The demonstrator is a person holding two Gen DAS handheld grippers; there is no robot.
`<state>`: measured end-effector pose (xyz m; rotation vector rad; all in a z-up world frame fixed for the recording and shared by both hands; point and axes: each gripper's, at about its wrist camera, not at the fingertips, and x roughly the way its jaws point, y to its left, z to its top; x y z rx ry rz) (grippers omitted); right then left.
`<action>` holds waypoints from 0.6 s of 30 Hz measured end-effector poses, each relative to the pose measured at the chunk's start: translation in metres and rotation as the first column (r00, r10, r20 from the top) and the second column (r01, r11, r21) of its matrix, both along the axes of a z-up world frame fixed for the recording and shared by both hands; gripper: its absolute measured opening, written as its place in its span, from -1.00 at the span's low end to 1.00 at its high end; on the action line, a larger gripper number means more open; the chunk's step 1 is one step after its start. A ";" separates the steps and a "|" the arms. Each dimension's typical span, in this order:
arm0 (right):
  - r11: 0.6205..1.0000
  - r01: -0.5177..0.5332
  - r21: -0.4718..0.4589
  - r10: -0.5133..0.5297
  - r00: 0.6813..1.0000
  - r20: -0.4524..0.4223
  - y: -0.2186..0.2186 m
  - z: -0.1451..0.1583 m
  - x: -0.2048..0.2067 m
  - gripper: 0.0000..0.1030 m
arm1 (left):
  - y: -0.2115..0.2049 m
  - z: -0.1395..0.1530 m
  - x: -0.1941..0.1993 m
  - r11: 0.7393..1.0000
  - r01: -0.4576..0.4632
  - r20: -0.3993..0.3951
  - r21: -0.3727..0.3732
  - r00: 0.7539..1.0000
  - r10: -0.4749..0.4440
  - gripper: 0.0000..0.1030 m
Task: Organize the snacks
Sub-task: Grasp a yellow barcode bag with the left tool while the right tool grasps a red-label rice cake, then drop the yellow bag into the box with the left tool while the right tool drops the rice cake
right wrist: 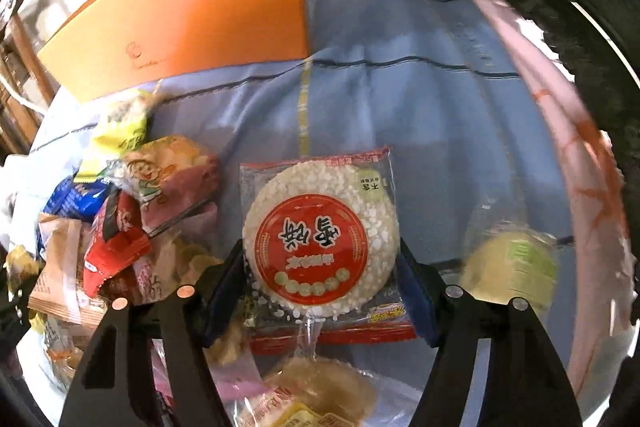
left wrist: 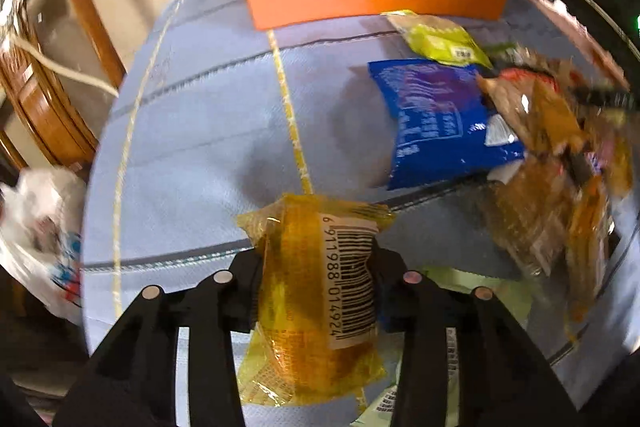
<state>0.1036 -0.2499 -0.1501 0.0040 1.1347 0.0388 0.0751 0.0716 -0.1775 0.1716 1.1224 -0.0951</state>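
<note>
We had the left hand-held gripper (left wrist: 316, 287) clamped on a yellow snack pack (left wrist: 320, 291); the right hand-held gripper (right wrist: 320, 275) clamped on a rice cracker pack (right wrist: 320, 235), orange box (right wrist: 192, 15) far left.

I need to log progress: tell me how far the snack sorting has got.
Early stage. Nothing looks sorted yet. In hand: the left claw grips a yellow wrapped snack; the right claw grips a round rice cracker pack. Left: the mixed snack pile on the blue cloth beside the orange box.

A wooden chair (left wrist: 60, 75) and a white plastic bag (left wrist: 40, 227) flank the blue-clothed table (left wrist: 200, 147)
</note>
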 end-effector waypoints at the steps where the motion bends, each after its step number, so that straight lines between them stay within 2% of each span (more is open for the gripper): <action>1: 1.000 0.016 0.021 -0.016 1.000 0.002 -0.005 0.005 -0.003 0.38 | -0.001 0.004 0.000 1.000 -0.007 0.003 -0.017 1.000 0.007 -0.23; 4: 1.000 0.019 0.019 -0.020 0.999 0.035 -0.005 0.017 -0.007 0.38 | 0.000 0.020 0.004 0.996 -0.048 0.010 -0.079 0.999 0.049 -0.23; 9: 0.999 0.008 0.046 -0.014 0.992 0.124 -0.003 0.058 -0.015 0.38 | 0.005 0.060 0.024 0.968 -0.119 0.024 -0.220 0.991 0.128 -0.23; 11: 0.999 -0.003 0.046 -0.005 0.986 0.169 -0.002 0.077 -0.013 0.38 | 0.000 0.076 0.035 0.963 -0.121 0.041 -0.240 0.990 0.134 -0.23; 13: 1.000 -0.015 0.008 0.013 0.973 0.229 0.009 0.101 -0.013 0.38 | -0.008 0.093 0.051 0.962 -0.108 0.064 -0.249 0.990 0.128 -0.23; 16: 0.999 0.024 -0.042 -0.013 0.968 0.249 0.020 0.124 0.005 0.38 | -0.018 0.119 0.079 0.963 -0.085 0.107 -0.255 0.987 0.116 -0.23; 18: 1.000 0.014 -0.012 -0.011 0.966 0.260 0.018 0.137 0.017 0.38 | -0.023 0.134 0.101 0.964 -0.081 0.126 -0.255 0.985 0.116 -0.23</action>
